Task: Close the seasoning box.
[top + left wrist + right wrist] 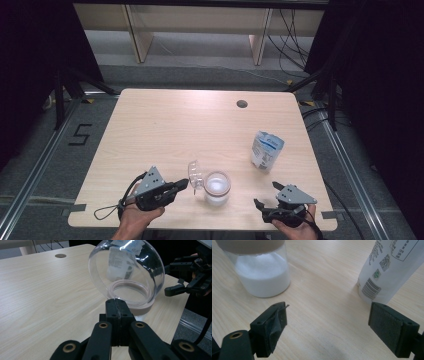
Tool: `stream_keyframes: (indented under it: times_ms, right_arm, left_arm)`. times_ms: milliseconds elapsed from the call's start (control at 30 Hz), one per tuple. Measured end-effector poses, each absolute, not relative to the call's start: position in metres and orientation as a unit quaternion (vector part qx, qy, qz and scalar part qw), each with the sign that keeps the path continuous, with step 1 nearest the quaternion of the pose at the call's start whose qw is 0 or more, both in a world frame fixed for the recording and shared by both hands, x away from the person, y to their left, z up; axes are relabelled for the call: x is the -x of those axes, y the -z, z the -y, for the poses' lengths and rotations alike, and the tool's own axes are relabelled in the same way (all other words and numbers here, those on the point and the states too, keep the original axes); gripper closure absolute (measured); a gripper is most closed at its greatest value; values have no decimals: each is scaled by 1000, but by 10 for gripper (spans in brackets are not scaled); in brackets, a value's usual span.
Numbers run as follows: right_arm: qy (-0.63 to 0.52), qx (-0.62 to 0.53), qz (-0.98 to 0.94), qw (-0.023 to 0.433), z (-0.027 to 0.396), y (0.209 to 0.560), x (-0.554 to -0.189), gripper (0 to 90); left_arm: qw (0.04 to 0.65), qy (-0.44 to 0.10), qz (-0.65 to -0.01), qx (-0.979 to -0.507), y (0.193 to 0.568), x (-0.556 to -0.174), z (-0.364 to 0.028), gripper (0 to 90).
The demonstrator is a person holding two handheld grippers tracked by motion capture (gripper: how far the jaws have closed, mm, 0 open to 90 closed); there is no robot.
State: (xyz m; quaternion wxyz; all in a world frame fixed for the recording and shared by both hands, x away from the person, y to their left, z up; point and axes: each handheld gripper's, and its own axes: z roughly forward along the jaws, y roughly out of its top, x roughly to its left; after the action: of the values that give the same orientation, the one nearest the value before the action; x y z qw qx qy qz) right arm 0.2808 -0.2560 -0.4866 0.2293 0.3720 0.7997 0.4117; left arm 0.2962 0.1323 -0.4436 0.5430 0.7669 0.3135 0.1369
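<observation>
The clear dome lid (pixel 126 267) sits in the upper middle of my left claw view, tilted up on edge with its open side toward the jar (pixel 217 188). In the high view the lid (pixel 194 173) is a faint glassy shape just left of the jar, low in the centre of the frame, and its outline is hard to trace against the pale wood. My left claw (pixel 119 308) is pressed together, pads meeting right at the lid's lower edge; whether a thin lip of the lid is caught between them I cannot tell, because the pads hide that spot. Through the dome, the jar's pinkish rim ring (pixel 131 293) and the printed pouch (pixel 120 263) behind it look bent and smeared.

In my right claw view the jar (pixel 260 272) is at the upper left, cut off by the top edge, so its mouth is out of frame; white powder fills the lower part. The pouch (pixel 387 270) stands at the upper right, also cut off above, its small print too blurred to read. My right claw (pixel 328 325) is spread wide, nothing between the pads, hovering over bare surface (pixel 324 290). A loose flap hangs off its left pad.

In the high view my right claw (pixel 266 196) sits at the lower right, the pouch (pixel 266 151) above it.
</observation>
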Motion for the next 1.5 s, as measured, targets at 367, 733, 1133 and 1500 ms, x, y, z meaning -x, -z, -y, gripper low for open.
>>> stream_keyframes:
  times_ms: [367,733,1133,1500]
  right_arm:
    - [-422,-352,-799,243,256,485,-281,176]
    - [-422,-349,-800,246,256,484,-281,180]
    - [-421,-353,-798,247,256,485,-281,181]
    - [-422,-353,-798,246,256,485,-281,181]
  left_arm:
    - [542,-142,-309,-769,441,-297,-129,893]
    - [538,-150,-307,-770,438,-297,-126,893]
    - [539,-149,-303,-772,437,-299,-123,893]
    - [539,-148,-301,-772,435,-299,-119,893]
